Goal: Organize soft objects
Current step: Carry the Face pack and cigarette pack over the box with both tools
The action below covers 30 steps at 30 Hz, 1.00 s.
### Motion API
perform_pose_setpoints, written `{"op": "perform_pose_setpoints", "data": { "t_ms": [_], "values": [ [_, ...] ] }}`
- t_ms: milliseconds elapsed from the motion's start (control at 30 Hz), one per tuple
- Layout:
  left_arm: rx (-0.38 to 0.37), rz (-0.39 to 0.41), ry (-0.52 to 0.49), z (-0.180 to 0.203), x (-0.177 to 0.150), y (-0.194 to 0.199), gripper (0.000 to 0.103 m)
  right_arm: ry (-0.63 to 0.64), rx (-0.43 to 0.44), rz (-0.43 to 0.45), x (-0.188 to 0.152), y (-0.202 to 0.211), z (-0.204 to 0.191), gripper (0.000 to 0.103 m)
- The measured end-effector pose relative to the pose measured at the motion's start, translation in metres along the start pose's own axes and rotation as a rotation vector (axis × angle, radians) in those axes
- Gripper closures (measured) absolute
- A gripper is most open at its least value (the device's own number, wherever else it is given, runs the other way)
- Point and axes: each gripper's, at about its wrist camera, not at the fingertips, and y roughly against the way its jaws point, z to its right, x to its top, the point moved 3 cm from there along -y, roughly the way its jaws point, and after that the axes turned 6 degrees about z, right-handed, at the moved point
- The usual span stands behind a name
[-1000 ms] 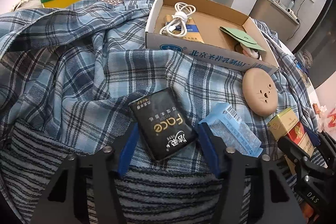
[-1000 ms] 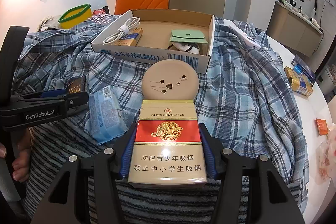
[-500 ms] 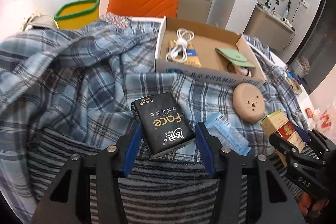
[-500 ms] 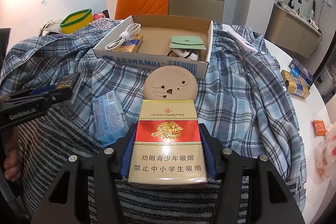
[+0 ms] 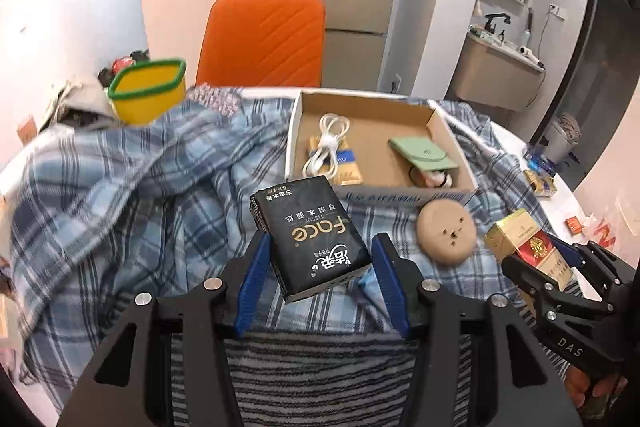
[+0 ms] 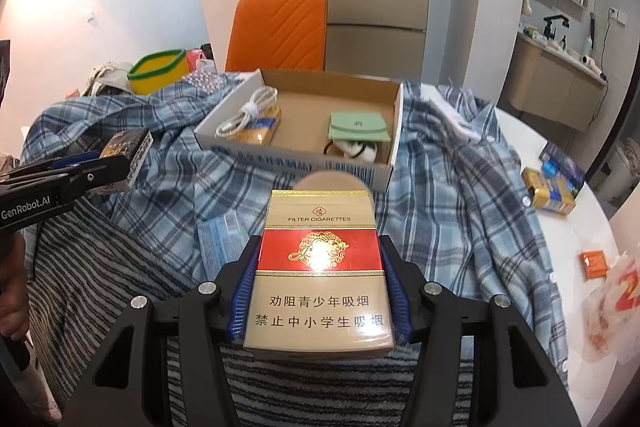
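Observation:
My left gripper is shut on a black tissue pack and holds it lifted above the blue plaid shirt. It also shows in the right wrist view. My right gripper is shut on a red and gold cigarette pack, also held up, seen at the right of the left wrist view. A blue tissue packet and a round tan pad lie on the shirt below. An open cardboard box stands behind them.
The box holds a white cable, a green pouch and a yellow pack. A striped grey cloth lies in front. A yellow bin and orange chair stand behind. Small packs lie on the white table at right.
Both grippers have risen. The left gripper has closed on the black tissue pack and lifted it off the shirt. The right gripper keeps holding the cigarette pack.

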Motion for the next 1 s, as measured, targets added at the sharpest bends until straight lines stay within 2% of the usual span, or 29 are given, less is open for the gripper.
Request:
{"op": "perform_pose_setpoints", "data": {
  "t_ms": [233,433,800,1000],
  "values": [
    [-0.026,0.084,-0.043,0.009,0.035,0.016,0.052,0.020,-0.016,0.094,0.035,0.013,-0.001,0.045],
    [-0.052,0.124,-0.017,0.015,0.064,0.010,0.052,0.086,-0.040,0.164,0.069,0.015,-0.007,0.045],
    [-0.067,0.201,-0.047,0.040,0.129,0.001,0.052,0.024,-0.039,0.228,0.138,-0.006,0.010,0.045],
    [-0.059,0.172,-0.060,0.047,0.146,-0.027,0.052,-0.003,-0.071,0.251,0.173,-0.017,0.021,0.045]
  ]
}}
